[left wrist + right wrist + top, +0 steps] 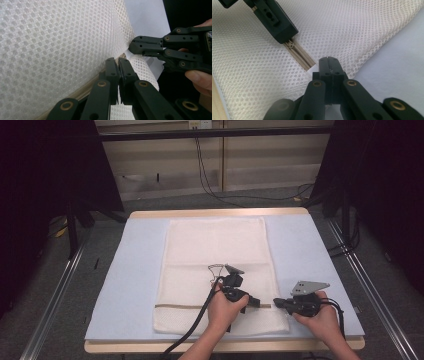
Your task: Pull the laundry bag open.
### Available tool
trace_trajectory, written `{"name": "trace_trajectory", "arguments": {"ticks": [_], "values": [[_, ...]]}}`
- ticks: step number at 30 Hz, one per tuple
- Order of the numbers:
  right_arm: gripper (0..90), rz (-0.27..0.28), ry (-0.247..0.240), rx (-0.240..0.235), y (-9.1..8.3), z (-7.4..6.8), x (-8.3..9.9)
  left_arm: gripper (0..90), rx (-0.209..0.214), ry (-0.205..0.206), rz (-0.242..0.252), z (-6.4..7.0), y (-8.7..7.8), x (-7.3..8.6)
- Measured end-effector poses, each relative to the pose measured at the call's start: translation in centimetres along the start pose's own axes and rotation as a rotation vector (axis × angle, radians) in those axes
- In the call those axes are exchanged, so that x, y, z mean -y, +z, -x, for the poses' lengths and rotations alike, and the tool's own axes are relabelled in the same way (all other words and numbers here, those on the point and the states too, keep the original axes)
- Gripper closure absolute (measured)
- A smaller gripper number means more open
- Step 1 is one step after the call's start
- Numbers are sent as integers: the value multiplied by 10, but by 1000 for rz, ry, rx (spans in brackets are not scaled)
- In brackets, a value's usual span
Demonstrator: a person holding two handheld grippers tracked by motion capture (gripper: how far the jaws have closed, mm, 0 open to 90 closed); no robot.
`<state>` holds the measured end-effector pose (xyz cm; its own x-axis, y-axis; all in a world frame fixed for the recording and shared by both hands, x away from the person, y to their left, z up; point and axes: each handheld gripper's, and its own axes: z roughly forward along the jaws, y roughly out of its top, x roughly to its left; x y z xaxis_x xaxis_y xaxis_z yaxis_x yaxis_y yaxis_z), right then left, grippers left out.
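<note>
Pinching the right end of the mesh laundry bag (362, 27) at its edge with the right gripper (276, 303), jaws pressed together on the fabric. Just beyond those tips, clamping the zipper pull (291, 44) with the left gripper (256, 302), jaws closed. Lying away toward the left gripper's far side, the zipper (200, 306) running crosswise along the bag's near end; left hand (223, 310) sitting nearer to it, likely pulling that way.

right gripper (328, 59) jaws pressed together, tips on the edge of the white mesh bag (352, 27), just past the end of the beige zipper (299, 55). left gripper (283, 32) comes in from top left, tip sitting at the zipper slider. pale blue mat (402, 65) at right
</note>
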<state>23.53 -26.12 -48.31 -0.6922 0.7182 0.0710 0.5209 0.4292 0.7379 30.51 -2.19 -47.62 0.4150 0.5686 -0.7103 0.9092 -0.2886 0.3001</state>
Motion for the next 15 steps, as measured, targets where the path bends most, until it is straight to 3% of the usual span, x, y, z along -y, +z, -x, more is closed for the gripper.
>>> {"name": "trace_trajectory", "arguments": {"ticks": [5, 10, 15], "values": [[900, -1, 0, 3, 0, 0, 0, 873, 15, -6, -5, -2, -1, 0], [900, -1, 4, 1, 0, 0, 0, 873, 0, -8, -6, -2, -1, 0], [900, 0, 1, 2, 0, 0, 0, 873, 23, -21, -6, -6, -6, 1]]}}
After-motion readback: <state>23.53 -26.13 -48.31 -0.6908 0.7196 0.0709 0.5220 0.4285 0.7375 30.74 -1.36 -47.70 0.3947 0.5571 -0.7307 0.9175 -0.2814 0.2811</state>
